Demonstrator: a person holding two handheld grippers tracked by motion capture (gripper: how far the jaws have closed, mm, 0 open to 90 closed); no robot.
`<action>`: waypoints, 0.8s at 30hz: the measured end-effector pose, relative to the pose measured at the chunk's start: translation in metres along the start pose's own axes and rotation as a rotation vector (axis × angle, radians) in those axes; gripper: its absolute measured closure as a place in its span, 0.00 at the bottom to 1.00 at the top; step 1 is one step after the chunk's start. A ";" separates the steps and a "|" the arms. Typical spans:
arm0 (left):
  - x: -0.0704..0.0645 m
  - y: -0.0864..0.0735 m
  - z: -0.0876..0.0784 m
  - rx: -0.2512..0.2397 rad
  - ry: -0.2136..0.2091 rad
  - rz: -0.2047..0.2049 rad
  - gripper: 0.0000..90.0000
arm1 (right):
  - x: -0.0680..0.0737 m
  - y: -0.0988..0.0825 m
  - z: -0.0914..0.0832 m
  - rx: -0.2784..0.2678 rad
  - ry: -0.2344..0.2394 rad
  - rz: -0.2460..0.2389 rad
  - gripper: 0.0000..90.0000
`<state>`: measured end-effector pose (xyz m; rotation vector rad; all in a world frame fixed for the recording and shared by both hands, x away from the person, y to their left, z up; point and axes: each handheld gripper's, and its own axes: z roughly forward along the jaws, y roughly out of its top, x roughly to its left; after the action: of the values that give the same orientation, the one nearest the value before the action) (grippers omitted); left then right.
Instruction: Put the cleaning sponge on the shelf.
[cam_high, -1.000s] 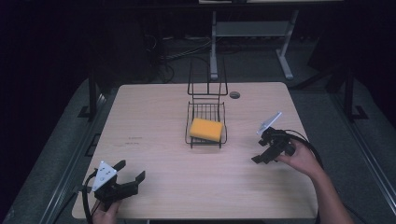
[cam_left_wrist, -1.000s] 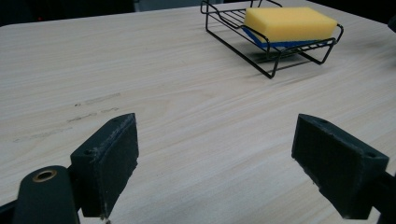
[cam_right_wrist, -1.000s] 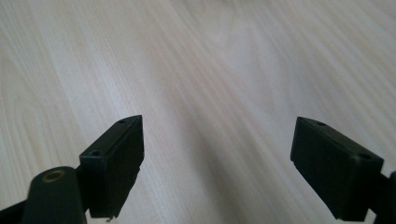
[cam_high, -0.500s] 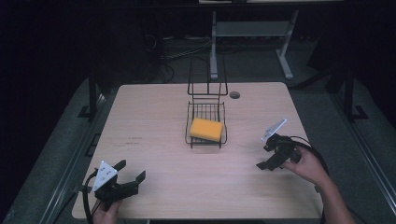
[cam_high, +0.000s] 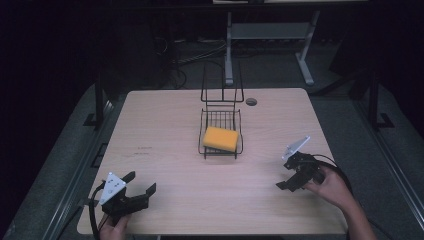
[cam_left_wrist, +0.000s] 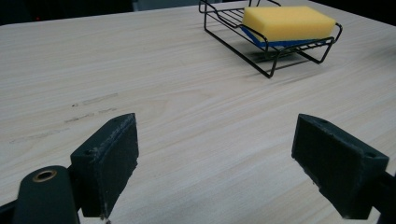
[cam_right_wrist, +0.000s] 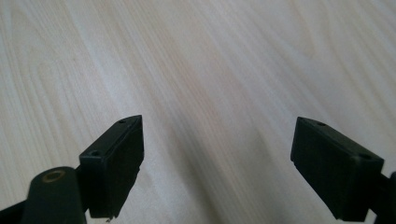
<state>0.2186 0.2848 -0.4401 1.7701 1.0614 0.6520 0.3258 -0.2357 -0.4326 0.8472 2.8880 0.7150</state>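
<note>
A yellow sponge (cam_high: 220, 138) with a blue underside is seen lying flat in a black wire rack (cam_high: 239, 145), which stands near the middle of the wooden table (cam_high: 170, 115), toward its far side. A tall wire back rises from the rack's far end. In the left gripper view the sponge (cam_left_wrist: 287, 22) is seen resting on the rack's (cam_left_wrist: 271, 63) wires, ahead and to the right of the jaws.

The left gripper (cam_high: 140, 185) is held low over the near left corner of the table, its jaws spread wide with nothing between them. The right gripper (cam_high: 287, 178) is held near the table's right edge, well apart from the rack, its jaws likewise wide apart and empty over bare wood.
</note>
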 end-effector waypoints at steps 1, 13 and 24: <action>0.000 0.000 0.000 -0.001 0.001 0.001 0.16 | 0.001 -0.002 0.000 -0.002 0.002 0.003 0.19; 0.001 0.000 -0.001 0.002 0.003 -0.001 0.16 | 0.013 -0.018 0.001 -0.016 -0.010 0.010 0.19; -0.001 0.000 0.000 0.003 0.000 0.004 0.16 | 0.027 -0.037 -0.001 -0.032 -0.019 0.033 0.19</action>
<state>0.2184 0.2841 -0.4401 1.7753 1.0593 0.6538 0.2839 -0.2494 -0.4464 0.8950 2.8446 0.7496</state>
